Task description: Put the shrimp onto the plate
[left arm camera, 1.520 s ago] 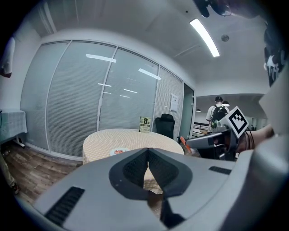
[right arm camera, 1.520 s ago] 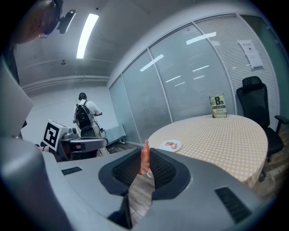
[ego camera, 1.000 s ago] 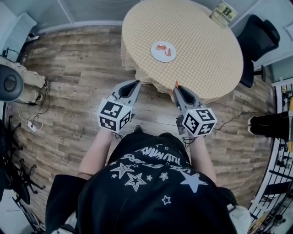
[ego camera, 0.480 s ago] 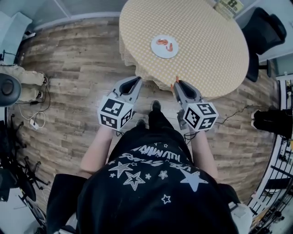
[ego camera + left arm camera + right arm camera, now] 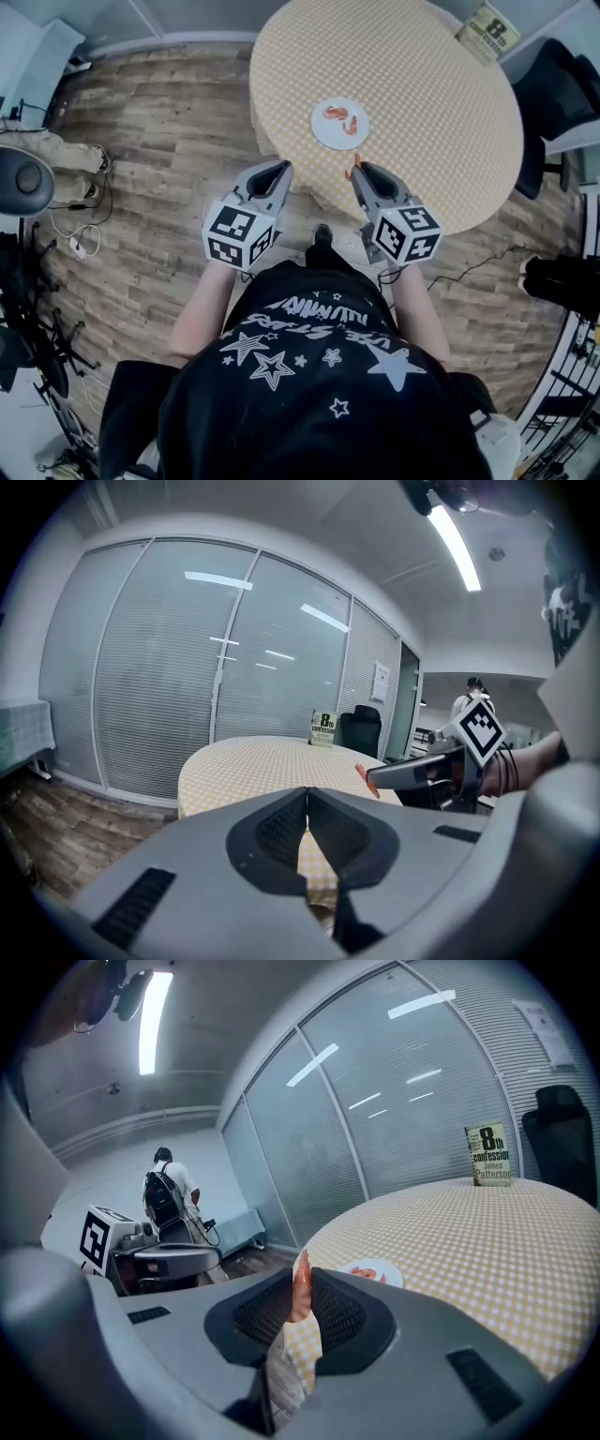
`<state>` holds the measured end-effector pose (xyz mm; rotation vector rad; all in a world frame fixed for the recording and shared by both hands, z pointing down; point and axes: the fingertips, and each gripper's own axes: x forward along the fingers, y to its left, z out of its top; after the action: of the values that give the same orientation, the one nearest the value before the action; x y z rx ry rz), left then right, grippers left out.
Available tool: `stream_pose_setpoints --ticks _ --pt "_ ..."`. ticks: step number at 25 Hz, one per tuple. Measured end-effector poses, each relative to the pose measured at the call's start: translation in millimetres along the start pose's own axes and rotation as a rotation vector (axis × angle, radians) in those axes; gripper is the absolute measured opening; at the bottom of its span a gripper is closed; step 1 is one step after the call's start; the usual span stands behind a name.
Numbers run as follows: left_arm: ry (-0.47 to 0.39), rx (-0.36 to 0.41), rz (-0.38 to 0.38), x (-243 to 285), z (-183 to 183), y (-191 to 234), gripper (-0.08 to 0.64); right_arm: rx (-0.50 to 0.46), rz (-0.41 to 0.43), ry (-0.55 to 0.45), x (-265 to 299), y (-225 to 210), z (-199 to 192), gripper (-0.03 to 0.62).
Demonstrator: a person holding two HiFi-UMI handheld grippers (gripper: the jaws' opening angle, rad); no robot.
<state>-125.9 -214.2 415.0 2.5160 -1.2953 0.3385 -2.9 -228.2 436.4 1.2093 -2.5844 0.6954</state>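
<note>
The shrimp (image 5: 300, 1288) in play stands pinched upright between the jaws of the right gripper (image 5: 358, 175). The jaws are drawn in tight on its body, and its orange end pokes up past the pads. That gripper hangs at the near edge of the round table (image 5: 422, 89), short of the plate (image 5: 323, 134) and just beside it rather than over it. The plate sits on the checked cloth close to that same edge, and it already carries orange shrimp pieces (image 5: 342, 115) (two by the look of them, though they are too small in the head view to count with any confidence). So I judge the task to be partway through: some shrimp are down, this one is in the air, and what is left is to bring it forward over the plate, lower it, and let the jaws part. No view shows whether more shrimp wait elsewhere. The left gripper (image 5: 306, 803) has its jaws pressed together with nothing between them. It is held level with the right one, near the table's edge and well clear of the plate, doing no work. Further out, a book (image 5: 487, 33) stands at the far side of the table, with a dark chair (image 5: 562, 84) just beyond.
</note>
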Motion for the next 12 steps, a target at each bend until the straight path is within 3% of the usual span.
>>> stream_pose_setpoints --ticks 12 --pt "0.030 -0.011 0.088 56.0 9.9 -5.6 0.009 0.007 0.096 -0.005 13.6 -63.6 24.1 0.058"
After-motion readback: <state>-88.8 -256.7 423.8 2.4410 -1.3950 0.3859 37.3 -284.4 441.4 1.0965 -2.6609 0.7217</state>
